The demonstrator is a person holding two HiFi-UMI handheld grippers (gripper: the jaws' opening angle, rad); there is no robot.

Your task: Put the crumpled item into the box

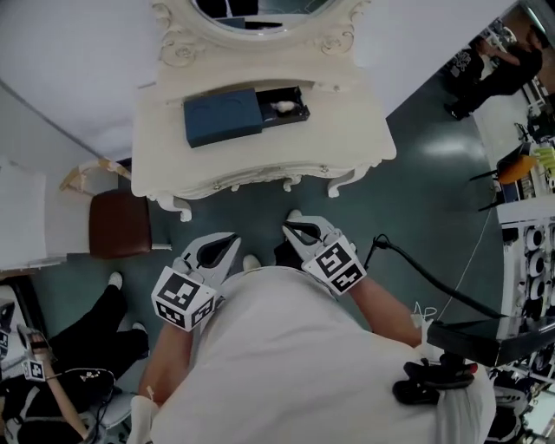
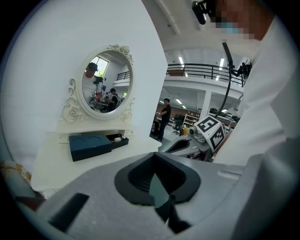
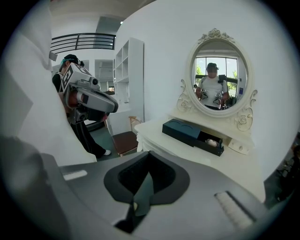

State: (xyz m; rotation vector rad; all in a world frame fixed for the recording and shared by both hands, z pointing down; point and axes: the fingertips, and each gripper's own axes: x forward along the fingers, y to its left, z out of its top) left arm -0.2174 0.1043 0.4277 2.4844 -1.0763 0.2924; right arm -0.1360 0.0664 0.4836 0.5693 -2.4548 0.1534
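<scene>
Both grippers hang close to the person's torso, well apart from the white dressing table (image 1: 260, 169). The left gripper (image 1: 232, 239) has its jaws pressed together with nothing between them, and the right gripper (image 1: 290, 230) is likewise closed and empty. A dark blue box (image 1: 224, 118) rests on the tabletop just below the oval mirror (image 1: 260, 16). Its drawer is slid out to the right in the head view. The crumpled item (image 1: 282, 106), a small white wad, lies inside that open drawer. A brown stool (image 1: 120, 224) stands on the floor beside the table's left end.
</scene>
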